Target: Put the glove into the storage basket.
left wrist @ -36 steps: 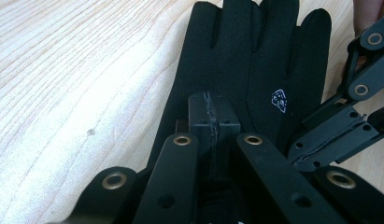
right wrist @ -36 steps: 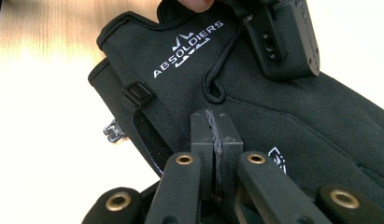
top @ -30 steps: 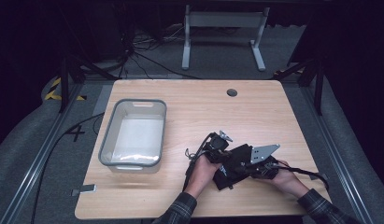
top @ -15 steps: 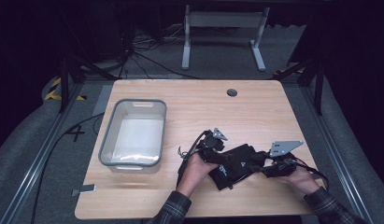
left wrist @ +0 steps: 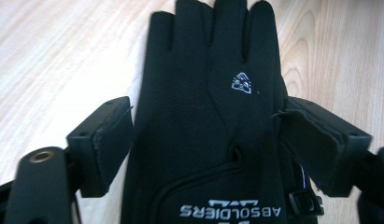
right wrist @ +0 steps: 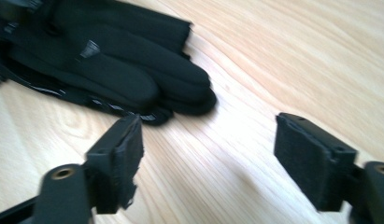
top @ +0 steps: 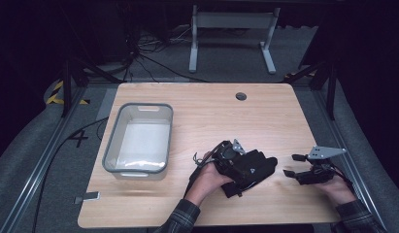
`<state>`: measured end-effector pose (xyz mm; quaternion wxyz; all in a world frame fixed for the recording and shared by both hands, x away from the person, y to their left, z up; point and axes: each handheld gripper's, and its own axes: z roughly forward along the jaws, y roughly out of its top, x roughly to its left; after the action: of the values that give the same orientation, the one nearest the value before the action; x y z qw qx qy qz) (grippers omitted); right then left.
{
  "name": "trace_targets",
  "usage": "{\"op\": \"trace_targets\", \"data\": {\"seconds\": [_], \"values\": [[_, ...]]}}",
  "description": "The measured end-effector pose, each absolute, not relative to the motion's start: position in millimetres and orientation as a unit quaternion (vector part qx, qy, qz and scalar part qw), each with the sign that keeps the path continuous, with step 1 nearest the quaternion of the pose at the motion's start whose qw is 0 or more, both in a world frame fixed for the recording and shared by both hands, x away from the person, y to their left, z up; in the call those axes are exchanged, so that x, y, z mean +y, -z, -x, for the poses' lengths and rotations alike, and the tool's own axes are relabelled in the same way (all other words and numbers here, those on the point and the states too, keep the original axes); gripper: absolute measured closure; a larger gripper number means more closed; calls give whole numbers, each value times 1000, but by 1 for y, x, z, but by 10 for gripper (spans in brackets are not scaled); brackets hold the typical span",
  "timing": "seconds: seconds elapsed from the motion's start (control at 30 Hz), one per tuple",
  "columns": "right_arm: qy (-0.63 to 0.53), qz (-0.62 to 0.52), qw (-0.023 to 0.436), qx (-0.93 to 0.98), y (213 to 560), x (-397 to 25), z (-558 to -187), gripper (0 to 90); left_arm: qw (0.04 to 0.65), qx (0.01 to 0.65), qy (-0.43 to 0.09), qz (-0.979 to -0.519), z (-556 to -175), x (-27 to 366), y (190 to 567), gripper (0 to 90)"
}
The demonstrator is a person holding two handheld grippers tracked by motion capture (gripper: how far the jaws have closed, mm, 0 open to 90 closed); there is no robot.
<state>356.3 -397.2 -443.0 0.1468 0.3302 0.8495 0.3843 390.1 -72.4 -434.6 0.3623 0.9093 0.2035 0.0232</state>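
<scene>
Now lying flat on the wooden surface, just right of the grey bin: the black glove. Straddling its cuff end, jaws on both sides of the fabric, apparently pressing it: the left gripper. Hovering near the glove's fingertips, apart from them, jaws spread wide and holding nothing: the right gripper.

Glove reads "ABSOLDIERS" (upside down); floor marked "4".
</scene>
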Motion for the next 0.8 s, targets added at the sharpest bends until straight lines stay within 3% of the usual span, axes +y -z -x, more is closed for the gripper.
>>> {"op": "trace_targets", "data": {"seconds": [0.8], "values": [[-358, -354, 161, 849, 457, -406, -368, 189, 315, 183, -65, -929, -386, -93, 453, 98]]}}
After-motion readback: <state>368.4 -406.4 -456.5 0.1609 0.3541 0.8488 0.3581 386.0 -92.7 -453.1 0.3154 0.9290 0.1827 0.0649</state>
